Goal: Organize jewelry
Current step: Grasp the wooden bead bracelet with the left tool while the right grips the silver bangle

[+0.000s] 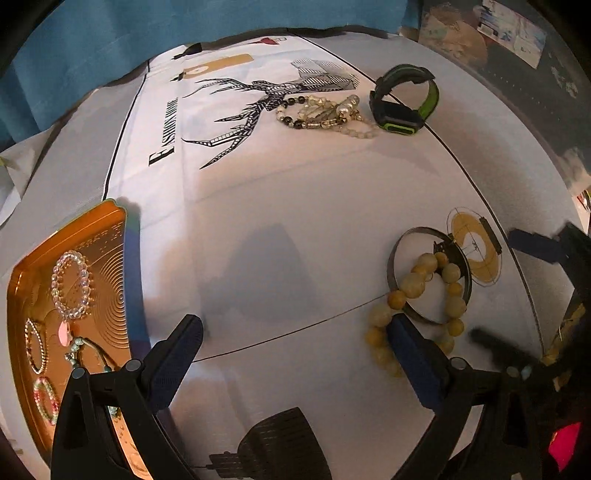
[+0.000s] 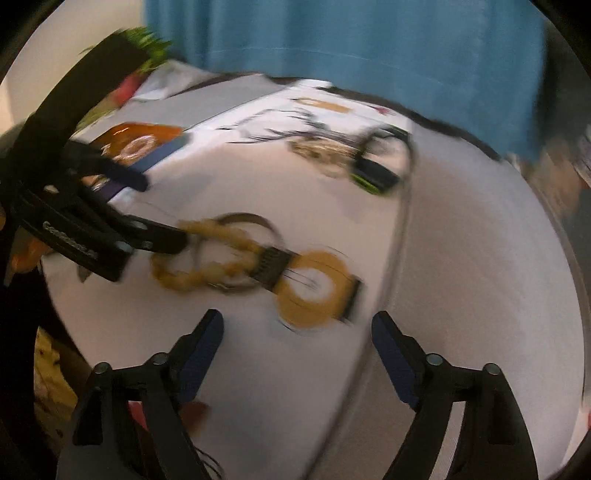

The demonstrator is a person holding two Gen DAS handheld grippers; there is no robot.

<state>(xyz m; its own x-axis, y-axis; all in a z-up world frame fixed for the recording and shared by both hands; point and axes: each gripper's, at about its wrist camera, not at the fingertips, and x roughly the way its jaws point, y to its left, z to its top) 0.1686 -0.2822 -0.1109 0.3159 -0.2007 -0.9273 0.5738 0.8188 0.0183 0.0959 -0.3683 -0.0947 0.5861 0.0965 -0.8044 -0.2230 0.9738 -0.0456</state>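
Two hand-held grippers hang over a white printed tablecloth (image 1: 295,229) bearing a black stag drawing, lettering and gold circular motifs. The left gripper (image 1: 295,339) has its jaws spread with nothing between them, its right finger lying over a yellow bead bracelet (image 1: 417,284). The right gripper (image 2: 297,328), in its own blurred view, also has its jaws spread wide and empty above the cloth. The yellow bead bracelet overlaps one dark metal bangle (image 1: 428,273) beside a gold printed circle. At the left edge lies one gold tin tray (image 1: 107,240) holding what look like four or five small pieces, among them a clear bead bracelet (image 1: 72,284), a thin chain loop and a pink-and-green bead bracelet; the tangle between them cannot be counted. Farther back, a pile of pearl and dark bead bracelets (image 1: 321,112) lies just beside one black-and-green wristwatch (image 1: 404,99). A blue curtain (image 1: 184,26) hangs beyond the table.
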